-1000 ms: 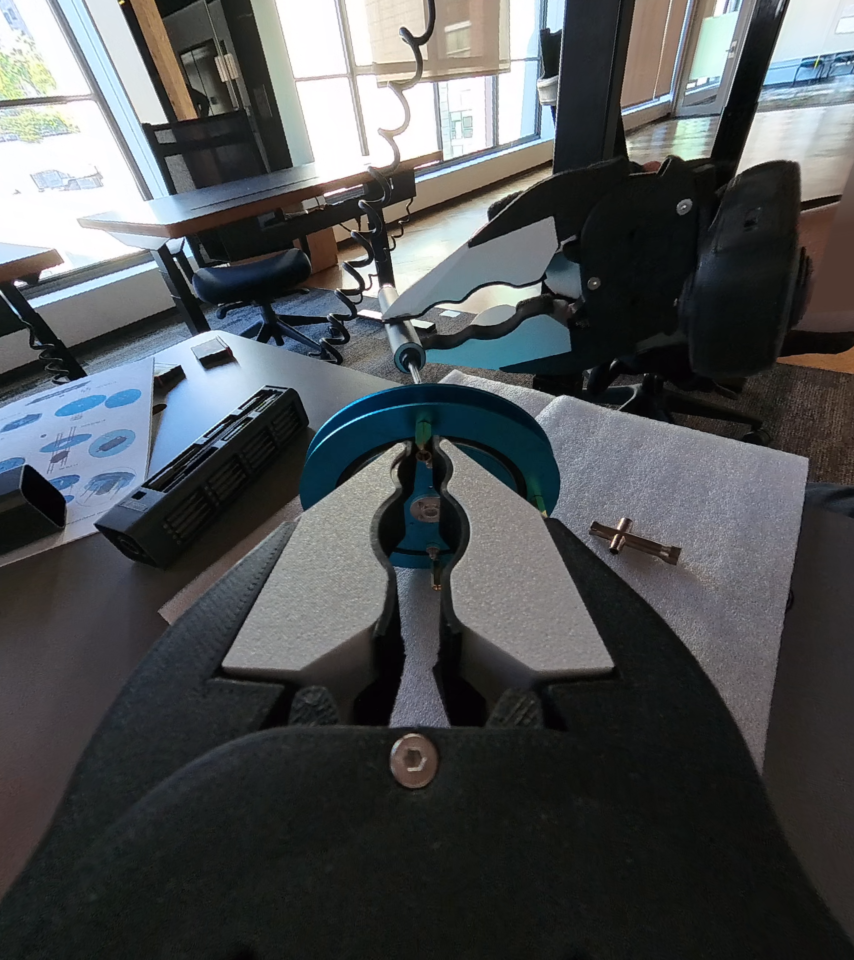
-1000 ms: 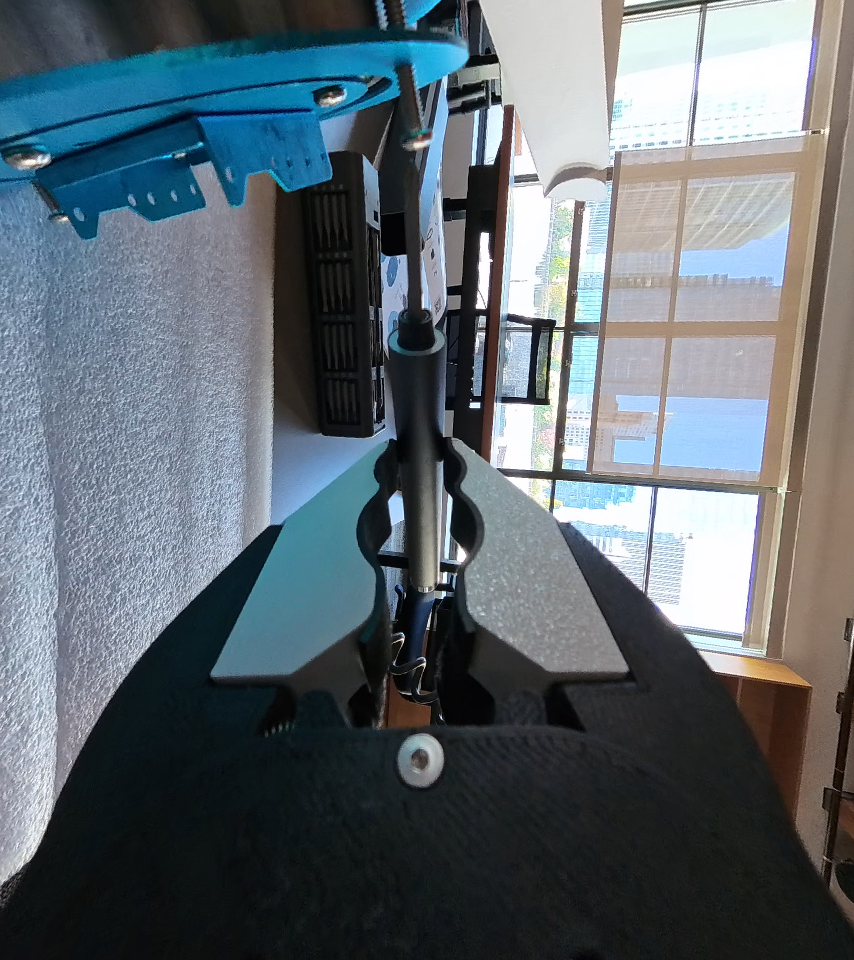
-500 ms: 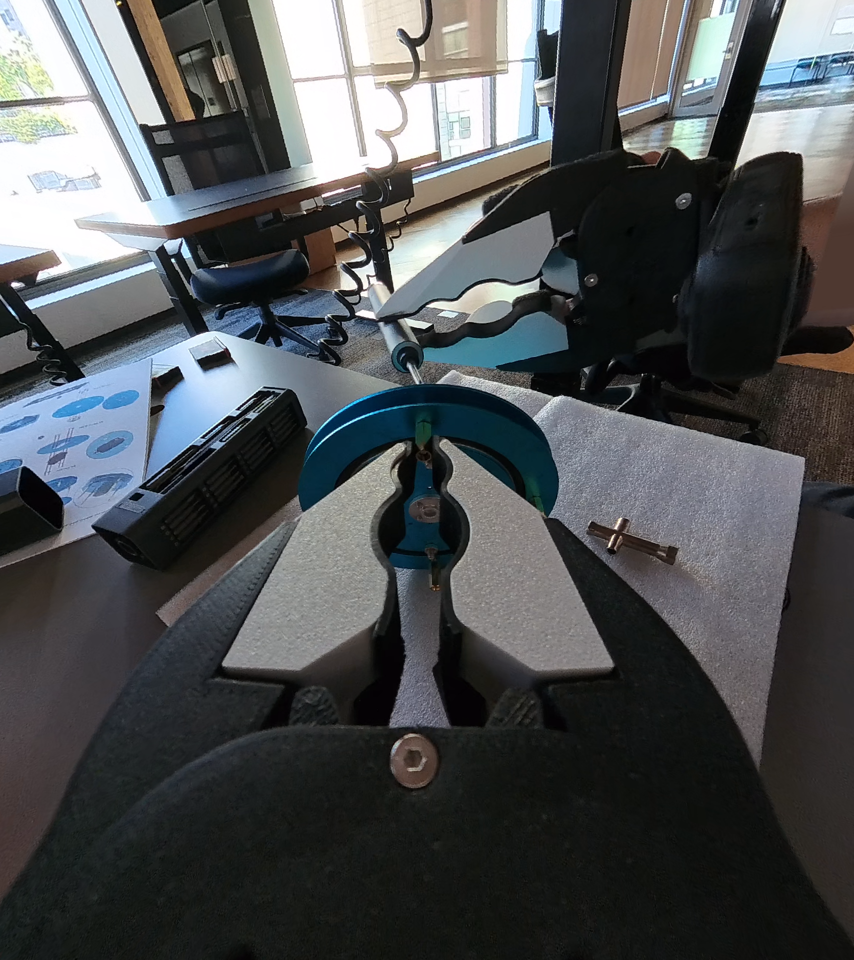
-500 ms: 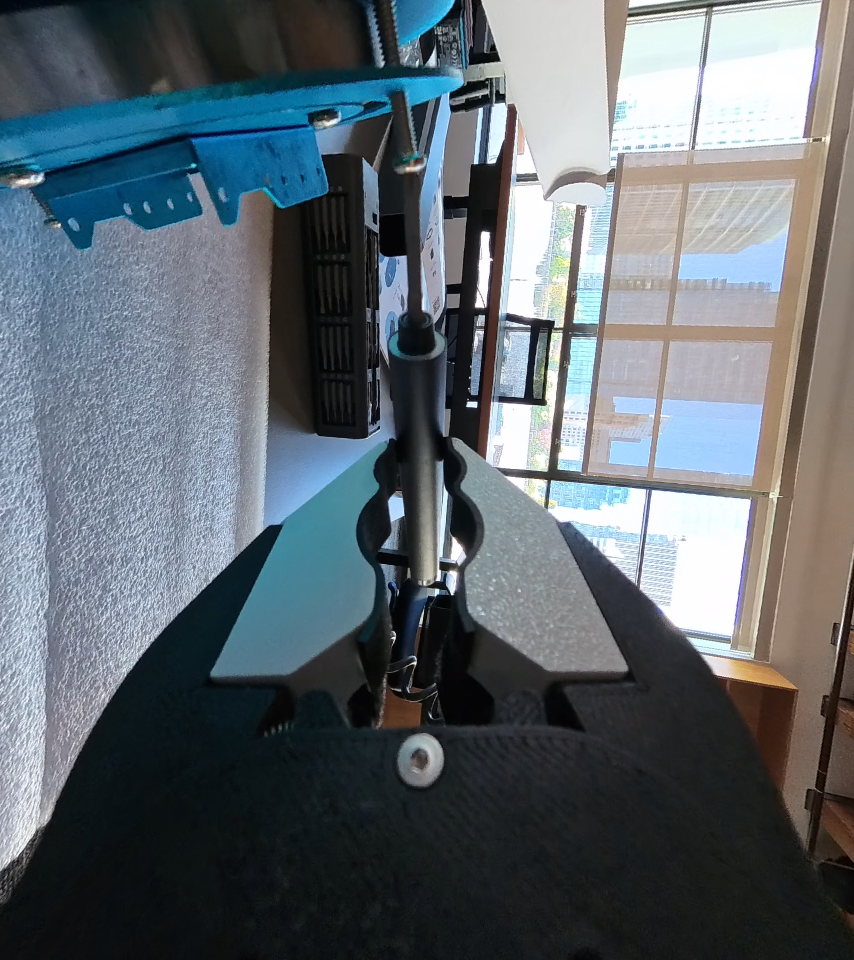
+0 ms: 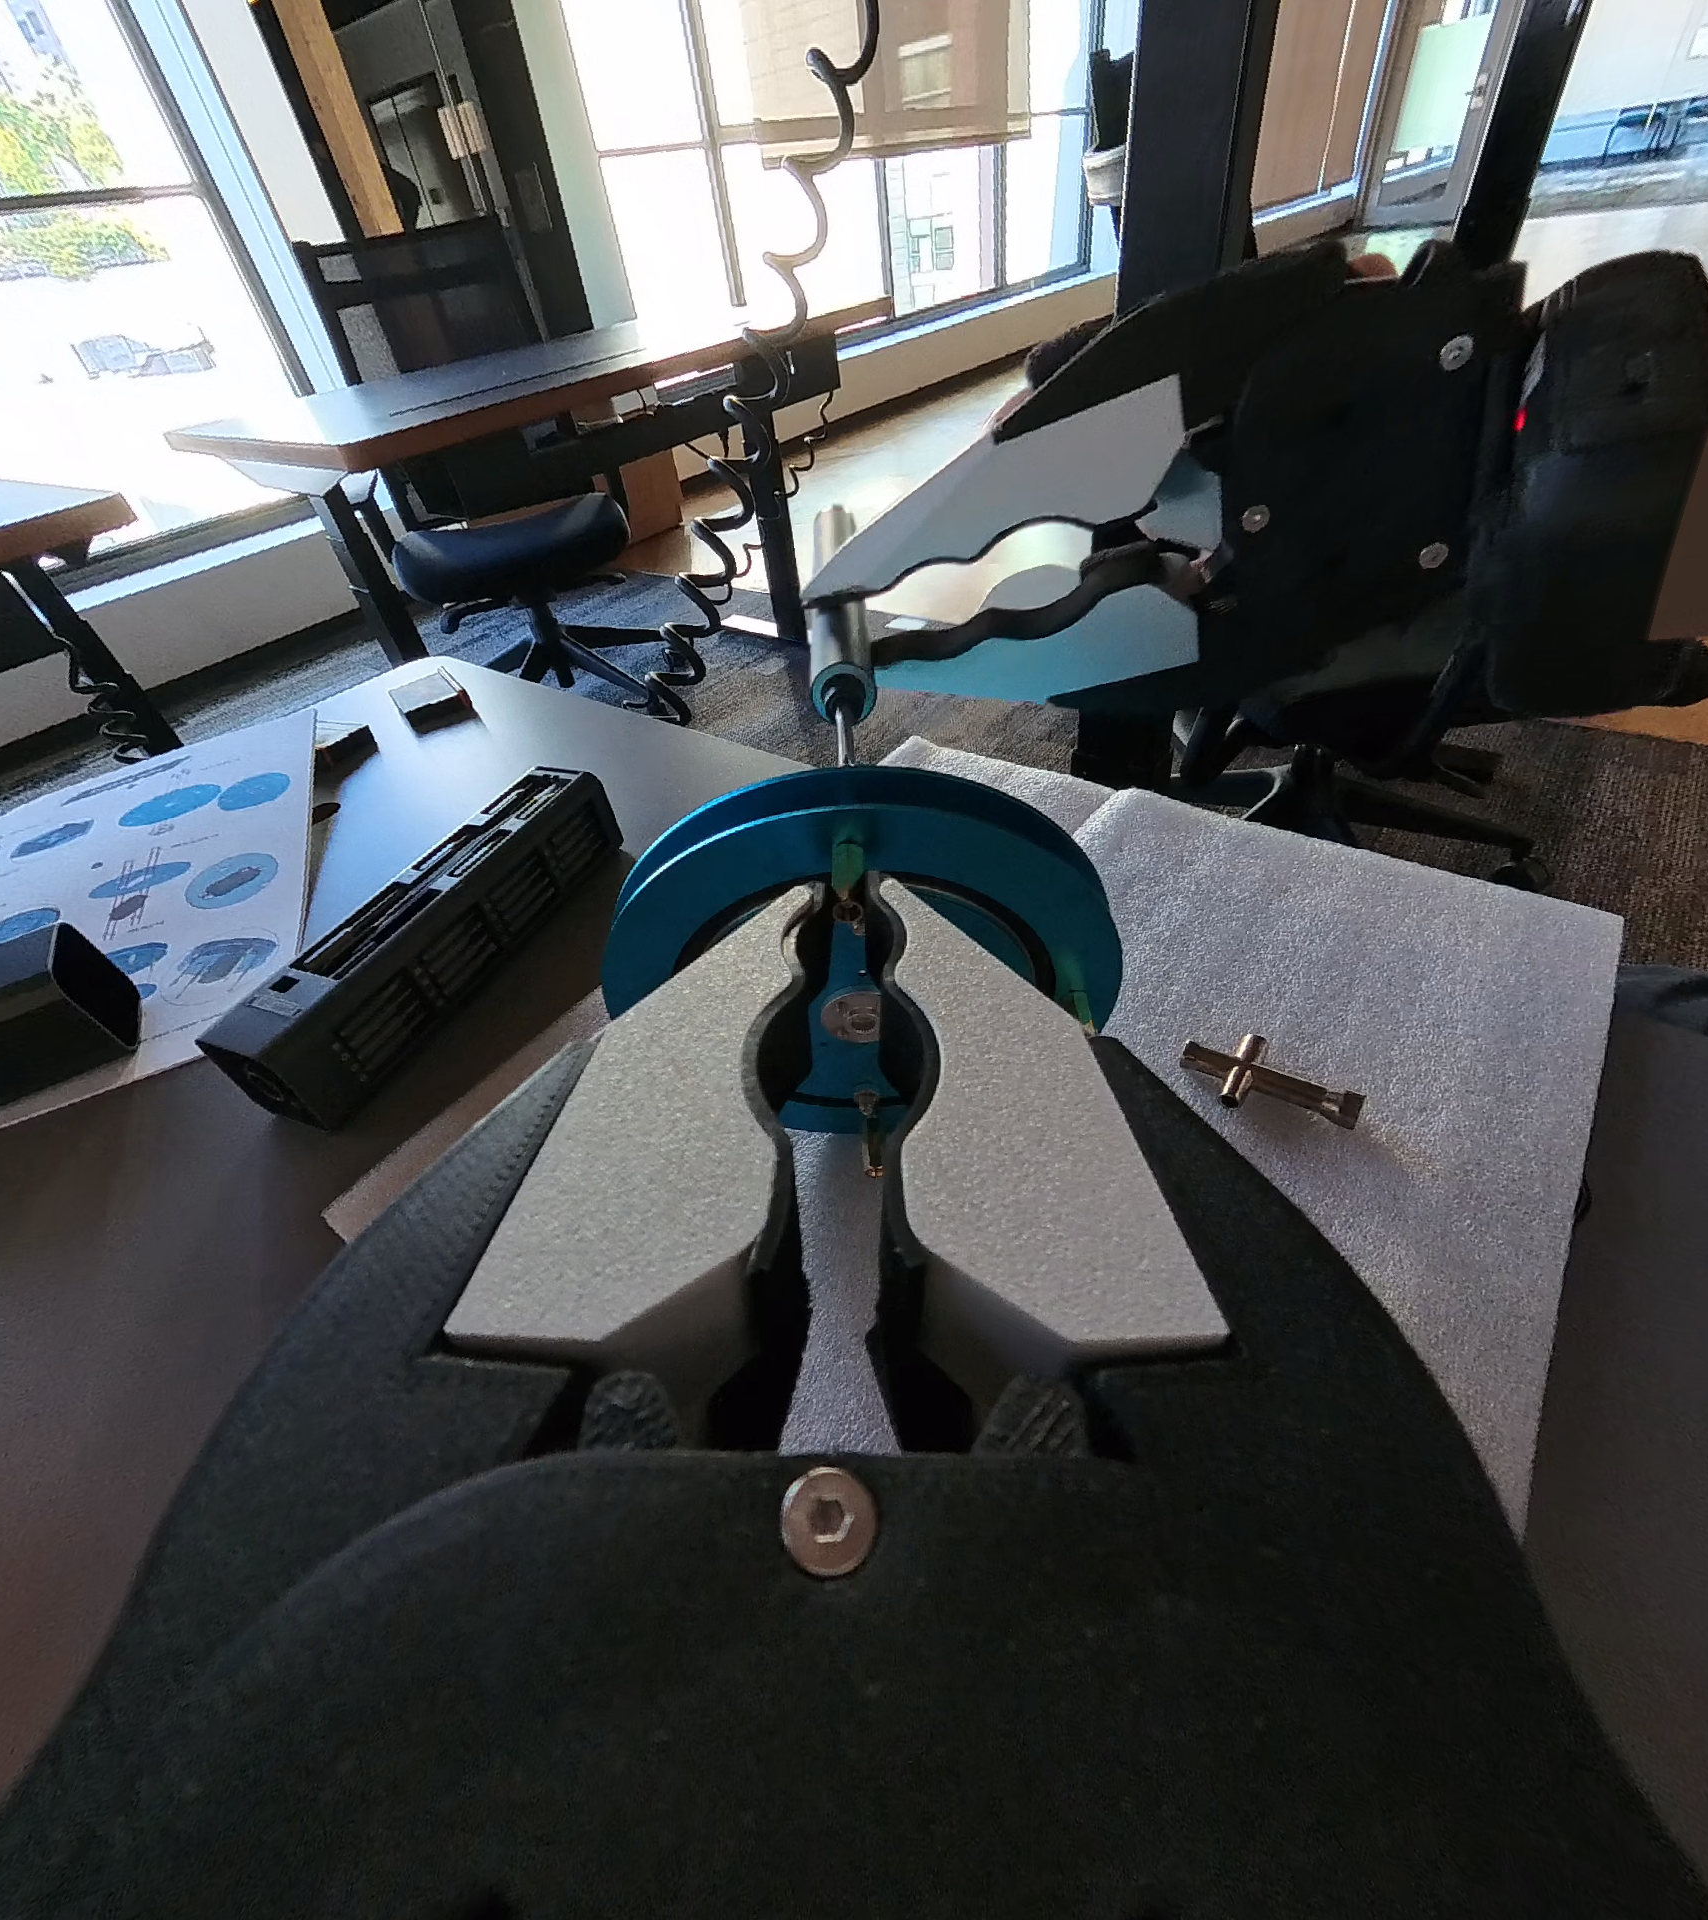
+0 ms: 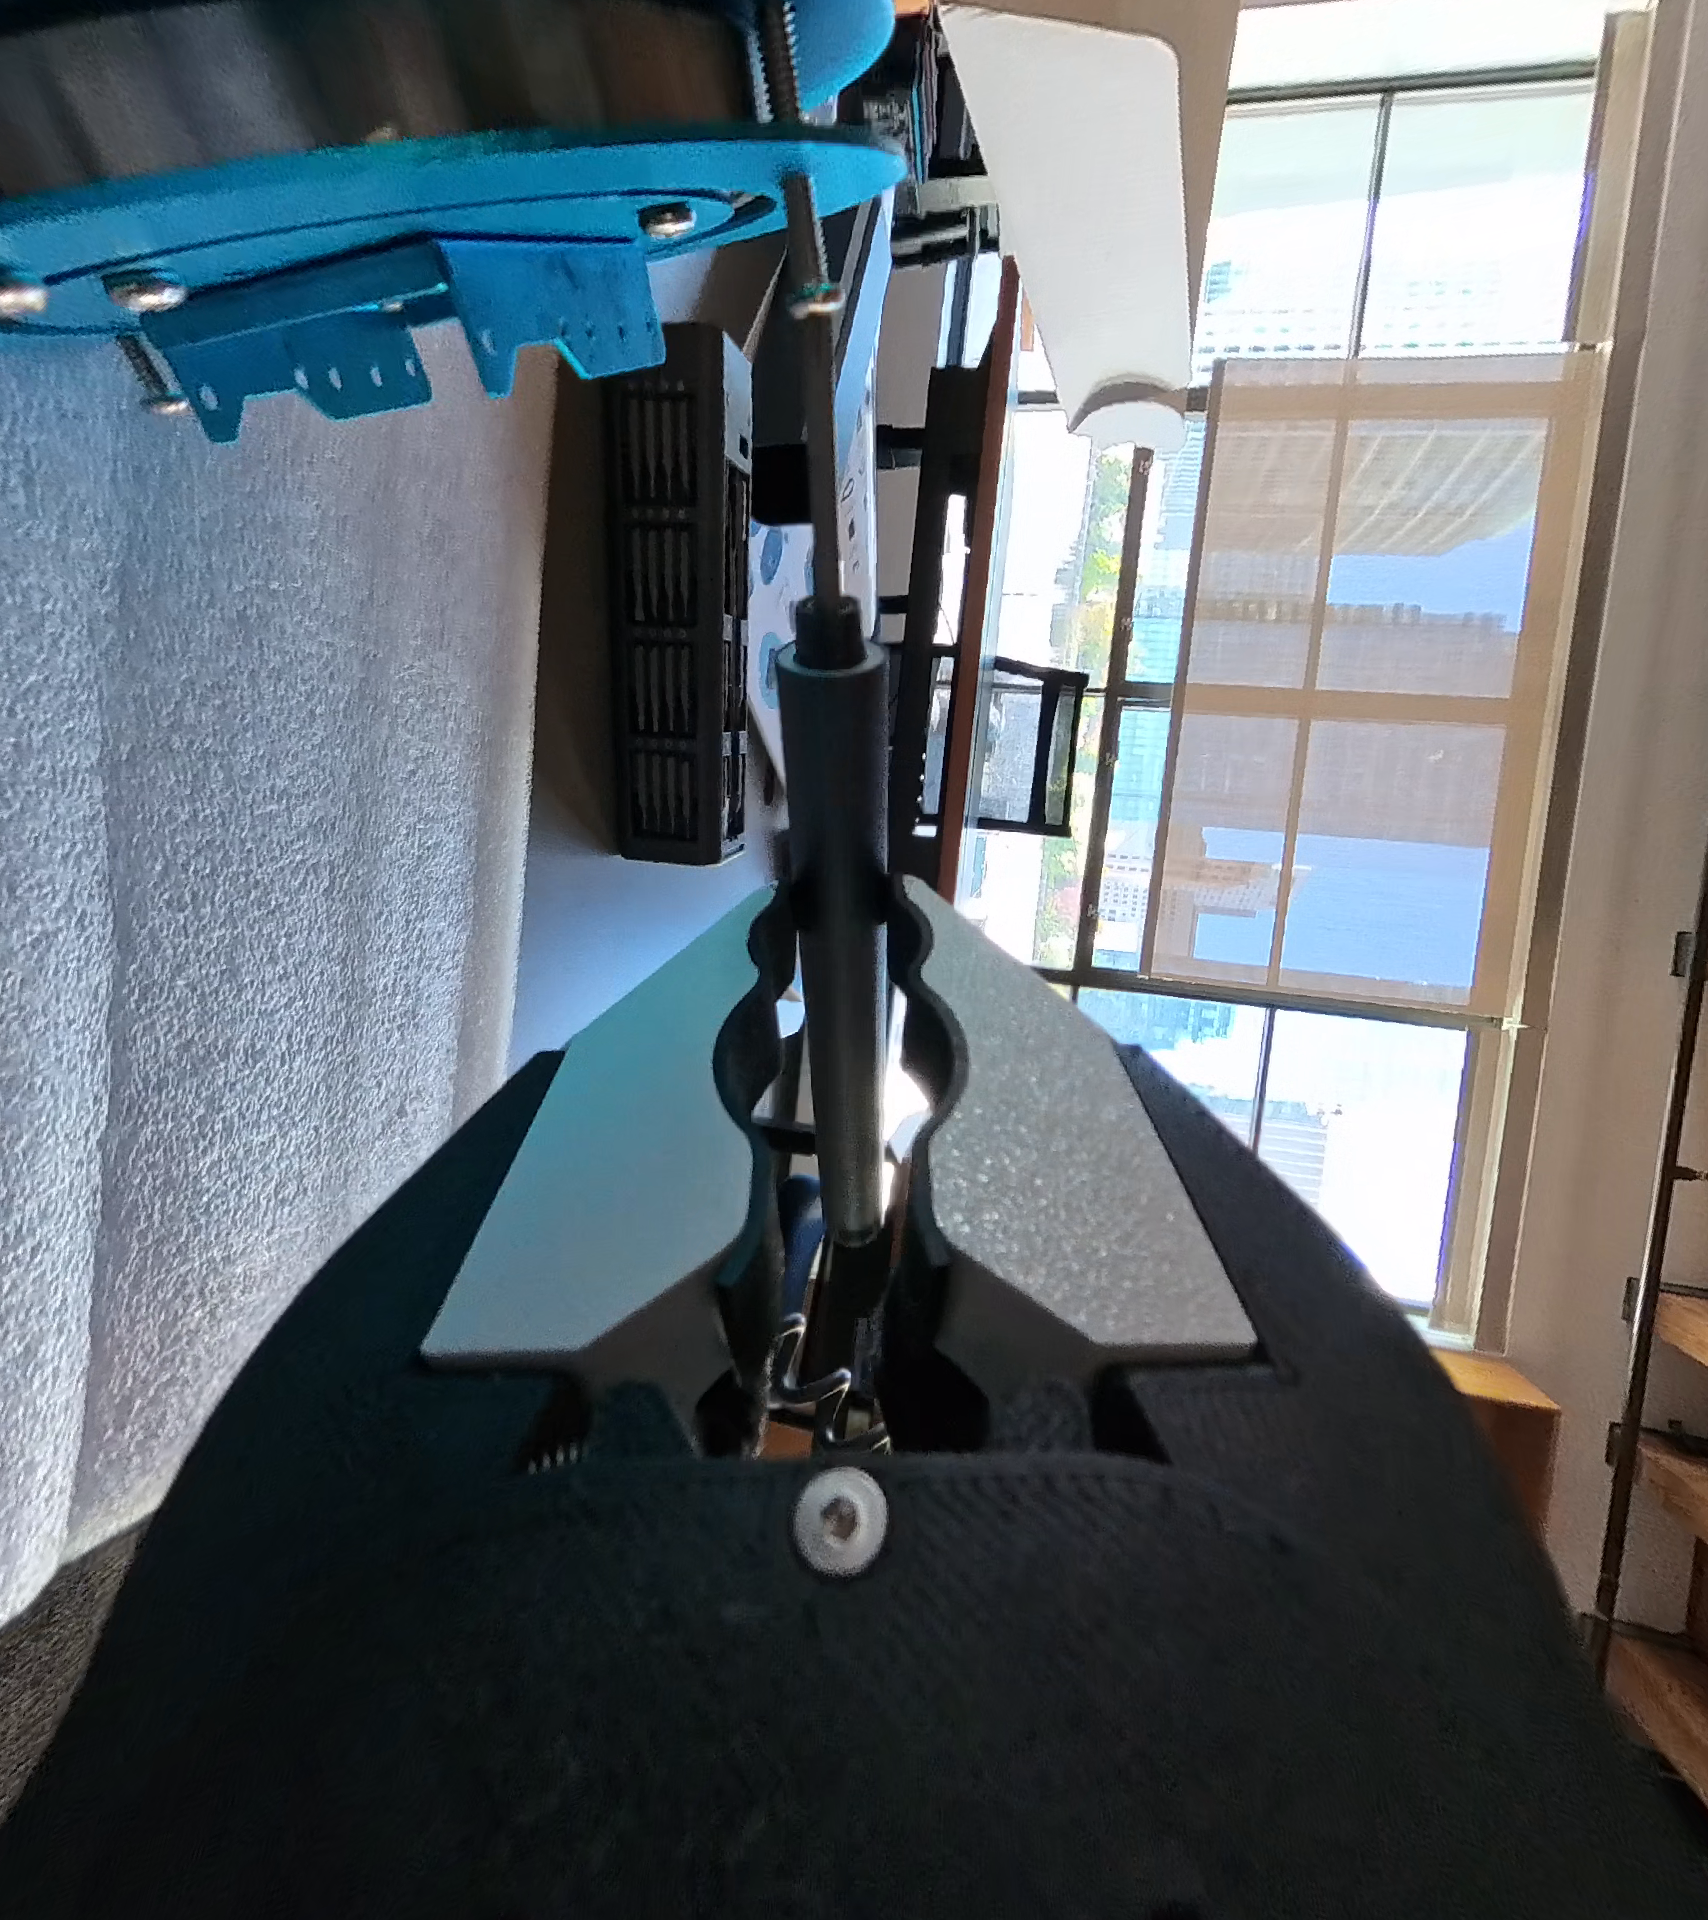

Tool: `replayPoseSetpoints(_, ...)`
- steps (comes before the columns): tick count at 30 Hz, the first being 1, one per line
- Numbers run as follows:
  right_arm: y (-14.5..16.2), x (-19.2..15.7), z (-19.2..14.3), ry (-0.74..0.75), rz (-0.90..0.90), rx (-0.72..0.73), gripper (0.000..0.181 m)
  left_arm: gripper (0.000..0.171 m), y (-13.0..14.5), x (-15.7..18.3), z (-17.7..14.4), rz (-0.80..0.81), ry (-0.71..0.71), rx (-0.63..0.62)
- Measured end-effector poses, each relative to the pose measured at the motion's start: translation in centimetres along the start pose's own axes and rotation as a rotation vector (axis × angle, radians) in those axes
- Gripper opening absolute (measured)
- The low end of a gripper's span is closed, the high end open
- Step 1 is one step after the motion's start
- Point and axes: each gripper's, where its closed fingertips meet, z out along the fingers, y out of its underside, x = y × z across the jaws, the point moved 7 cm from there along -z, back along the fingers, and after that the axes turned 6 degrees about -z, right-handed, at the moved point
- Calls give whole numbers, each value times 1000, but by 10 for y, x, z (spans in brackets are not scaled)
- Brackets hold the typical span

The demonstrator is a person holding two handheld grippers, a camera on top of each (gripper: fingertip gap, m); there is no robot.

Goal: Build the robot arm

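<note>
The left gripper (image 5: 855, 904) is clamped on the blue disc (image 5: 725, 894), which stands on edge on the white foam sheet (image 5: 1349, 997); a metal cross key (image 5: 1271, 1081) lies at 3 o'clock with bare foam around it. At 12 o'clock beyond the disc's rim, the right gripper (image 6: 839, 894) grips a dark screwdriver (image 6: 834, 831) whose tip meets a screw (image 6: 814, 301) on the disc. A black case (image 5: 414, 935) lies at 10 o'clock.

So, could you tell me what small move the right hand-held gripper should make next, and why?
Probably turn the screwdriver in place. The right hand-held gripper clamps its handle, the bit tip sits at a screw on the blue disc assembly, and the left hand-held gripper grips that assembly.
</note>
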Motion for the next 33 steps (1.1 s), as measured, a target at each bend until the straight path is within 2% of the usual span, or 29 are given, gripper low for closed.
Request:
replayPoseSetpoints(14, 12, 9, -8, -4, -105, 208, 15, 4, 0, 0, 0, 6, 1, -3)
replayPoseSetpoints(18, 13, 8, -5, -32, -133, 218, 15, 3, 0, 1, 1, 10, 11, -3)
replayPoseSetpoints(33, 14, 12, -3, -117, -65, 251, 15, 3, 0, 1, 0, 10, 7, -5)
